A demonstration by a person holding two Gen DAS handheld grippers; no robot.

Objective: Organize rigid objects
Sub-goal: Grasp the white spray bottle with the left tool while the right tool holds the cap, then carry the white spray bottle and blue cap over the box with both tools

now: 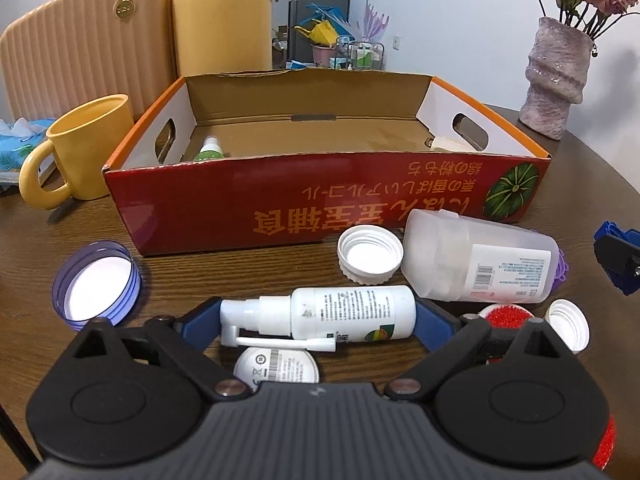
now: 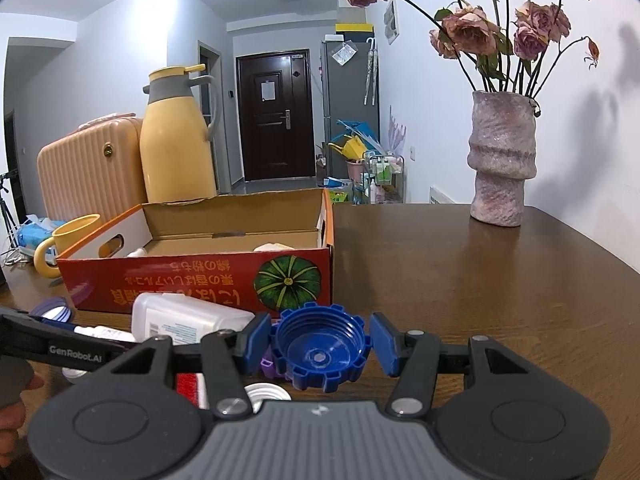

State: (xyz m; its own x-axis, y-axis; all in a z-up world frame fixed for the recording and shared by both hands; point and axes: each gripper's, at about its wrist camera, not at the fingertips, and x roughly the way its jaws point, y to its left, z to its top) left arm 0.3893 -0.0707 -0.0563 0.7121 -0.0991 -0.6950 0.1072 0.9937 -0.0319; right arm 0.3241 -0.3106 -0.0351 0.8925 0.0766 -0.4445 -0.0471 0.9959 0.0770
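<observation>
Tech: Nearest the left wrist camera lay the white spray bottle [image 1: 336,317], on its side across the table [image 1: 248,276], nozzle toward the left of the view. What was the left gripper [image 1: 320,322] doing?

Operator: Its blue pads stood wide, one at each end of that bottle. Whether they pressed on it could not be told from the view. A round white lid [image 1: 276,368] with a barcode sat just below the bottle, between the gripper's arms.

Tech: And beyond the bottle?

Operator: A white ribbed cap [image 1: 370,255] rested open side up, touching a translucent jar [image 1: 480,258] that lay on its side. A purple lid [image 1: 98,282] sat apart to the left. Behind these stood the red cardboard box [image 1: 320,196], holding a green-capped bottle [image 1: 210,151] at its left end and a pale object, too hidden to name, at its right end.

Tech: Right gripper [image 2: 320,346] status?

Operator: A blue cap [image 2: 320,346] sat between its blue pads, open side toward the camera. Narrow gaps showed on both sides, so a firm grip could not be confirmed.

Tech: Surroundings?

Operator: A yellow mug [image 1: 88,148] stood left of the box, a yellow thermos [image 2: 178,140] and a suitcase [image 2: 88,168] behind it, and a vase [image 2: 500,160] of dried roses at the right.
</observation>
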